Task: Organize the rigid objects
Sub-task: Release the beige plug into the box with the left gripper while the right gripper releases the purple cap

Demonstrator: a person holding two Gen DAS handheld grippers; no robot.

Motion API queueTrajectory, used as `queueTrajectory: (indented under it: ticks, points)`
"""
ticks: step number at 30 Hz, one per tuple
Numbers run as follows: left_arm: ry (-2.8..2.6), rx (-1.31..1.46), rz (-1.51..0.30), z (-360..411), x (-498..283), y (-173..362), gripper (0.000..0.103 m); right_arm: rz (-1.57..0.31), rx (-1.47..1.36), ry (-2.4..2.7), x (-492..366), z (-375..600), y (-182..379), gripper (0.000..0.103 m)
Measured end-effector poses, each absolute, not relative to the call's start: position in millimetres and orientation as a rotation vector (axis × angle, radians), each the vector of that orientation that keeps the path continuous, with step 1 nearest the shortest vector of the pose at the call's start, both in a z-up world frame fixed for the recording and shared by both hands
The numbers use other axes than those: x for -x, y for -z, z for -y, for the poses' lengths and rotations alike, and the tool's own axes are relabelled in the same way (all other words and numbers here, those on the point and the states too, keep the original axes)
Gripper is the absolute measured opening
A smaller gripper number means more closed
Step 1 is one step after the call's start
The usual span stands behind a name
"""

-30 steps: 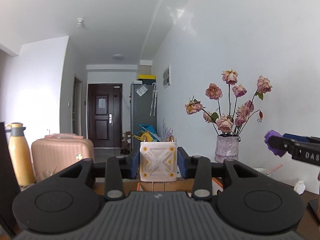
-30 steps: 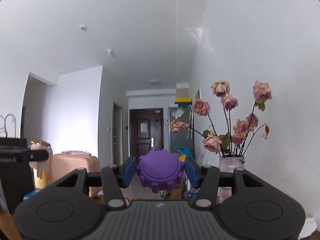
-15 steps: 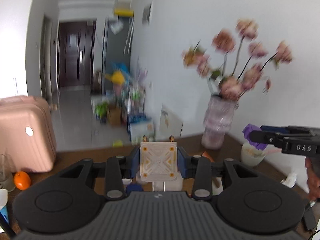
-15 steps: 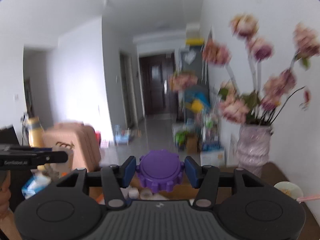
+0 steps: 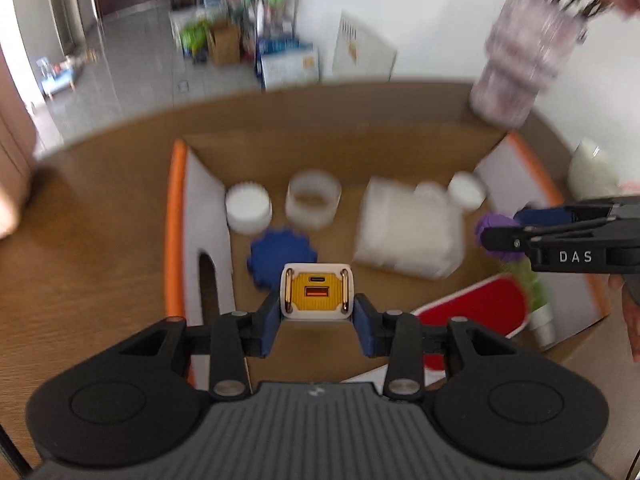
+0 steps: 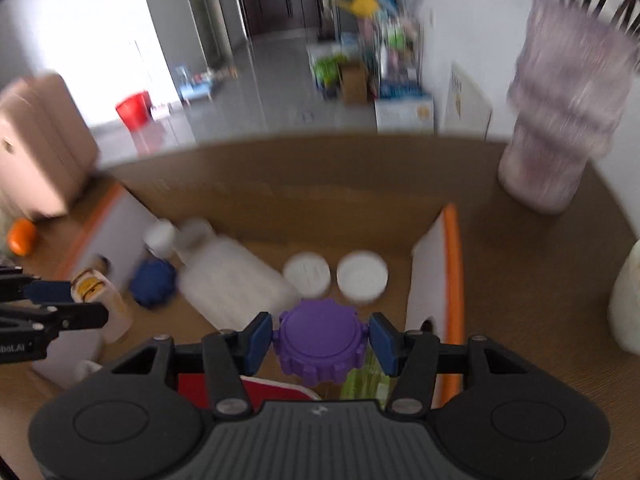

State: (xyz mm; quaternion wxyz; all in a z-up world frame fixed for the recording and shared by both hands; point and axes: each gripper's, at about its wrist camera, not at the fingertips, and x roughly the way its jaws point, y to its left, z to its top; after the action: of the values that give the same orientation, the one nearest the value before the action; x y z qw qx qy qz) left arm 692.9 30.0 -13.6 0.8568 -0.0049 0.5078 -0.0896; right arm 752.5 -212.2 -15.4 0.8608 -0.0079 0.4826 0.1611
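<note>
Left wrist view, left to right. A brown wooden table [image 5: 88, 240] is filling the left of the frame. An open cardboard box [image 5: 336, 148], with orange-edged white flaps, is sitting on it at centre. Inside the box, a white ridged cap [image 5: 248, 212] is lying at the left, a translucent ring-shaped container [image 5: 314, 204] is lying just beside it, and a blue gear-shaped cap [image 5: 280, 256] is lying below both. The left gripper [image 5: 316, 316] is occupying the lower centre; its blue pads are pressing on both sides of a white charger with an orange face [image 5: 316, 292], holding it above the box. A white blurred bottle [image 5: 408, 232] is lying right of centre. A red-and-white flat item [image 5: 476, 308] is lying at the lower right of the box. A blurred vase [image 5: 520, 60] is standing at the upper right.

Right wrist view, left to right. The left gripper's fingers are entering at the left edge, carrying the charger. The blue cap, the white bottle and two round white caps [image 6: 334, 274] are lying across the box floor. The right gripper [image 6: 320, 344] is occupying the lower centre; its pads are clamping a purple gear-shaped cap [image 6: 320, 344] on both sides, above the box's near right area. The vase is standing at the upper right, outside the box.
</note>
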Motion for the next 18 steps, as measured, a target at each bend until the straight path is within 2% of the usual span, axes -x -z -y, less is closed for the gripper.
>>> queueTrajectory:
  ticks: [3, 6, 8, 18]
  points:
    - [0.206, 0.024, -1.077, -32, -701, 26, 0.044, -1.039, 0.048, -0.337, -759, 200, 38, 0.053]
    - [0.216, 0.036, -1.064, -31, -701, 23, 0.053, -1.034, 0.079, -0.338, -760, 192, 43, 0.056]
    - [0.205, 0.026, -1.040, -30, -698, 15, 0.064, -1.018, 0.095, -0.333, -759, 190, 40, 0.060]
    - [0.128, 0.032, -0.948, -41, -660, -54, 0.069, -0.947, 0.099, -0.306, -730, 208, -16, 0.066]
